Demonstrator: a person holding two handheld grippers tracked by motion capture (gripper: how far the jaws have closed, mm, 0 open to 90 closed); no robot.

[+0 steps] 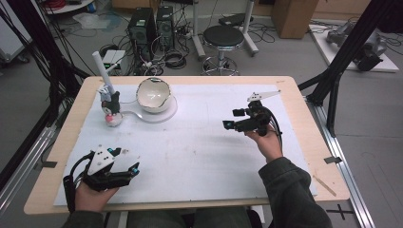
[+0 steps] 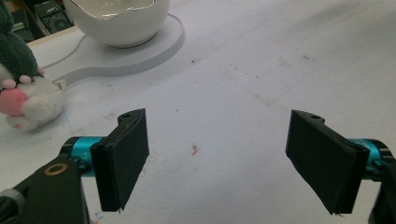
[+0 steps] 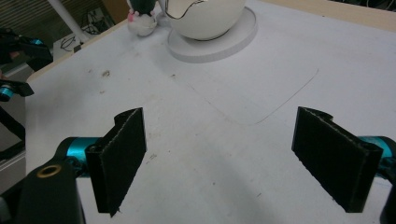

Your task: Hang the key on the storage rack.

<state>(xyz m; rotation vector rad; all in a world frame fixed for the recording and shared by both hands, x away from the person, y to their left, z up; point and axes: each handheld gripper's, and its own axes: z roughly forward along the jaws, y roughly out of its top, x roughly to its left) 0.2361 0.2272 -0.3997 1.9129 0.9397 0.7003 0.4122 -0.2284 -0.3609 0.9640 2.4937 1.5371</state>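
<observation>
A white egg-shaped bowl [image 1: 153, 94] with a jagged rim sits on a flat white base [image 1: 167, 112] at the back left of the white mat; the bowl [image 2: 119, 21] and the bowl [image 3: 205, 18] also appear in both gripper views. A small plush toy [image 1: 111, 108], dark on top with white and pink below, stands left of the bowl beside a white tube [image 1: 102, 70]. My left gripper [image 1: 128, 164] is open at the front left, nothing between its pads. My right gripper [image 1: 227, 120] is open at mid right, held above the mat and pointing left.
The wooden table [image 1: 290, 85] carries a white mat [image 1: 199, 152]. The plush toy [image 2: 21, 93] lies just ahead-left of the left jaws. A black stool [image 1: 222, 38] and computer towers [image 1: 152, 26] stand on the floor beyond the table. Black frame struts [image 1: 347, 52] rise at the right.
</observation>
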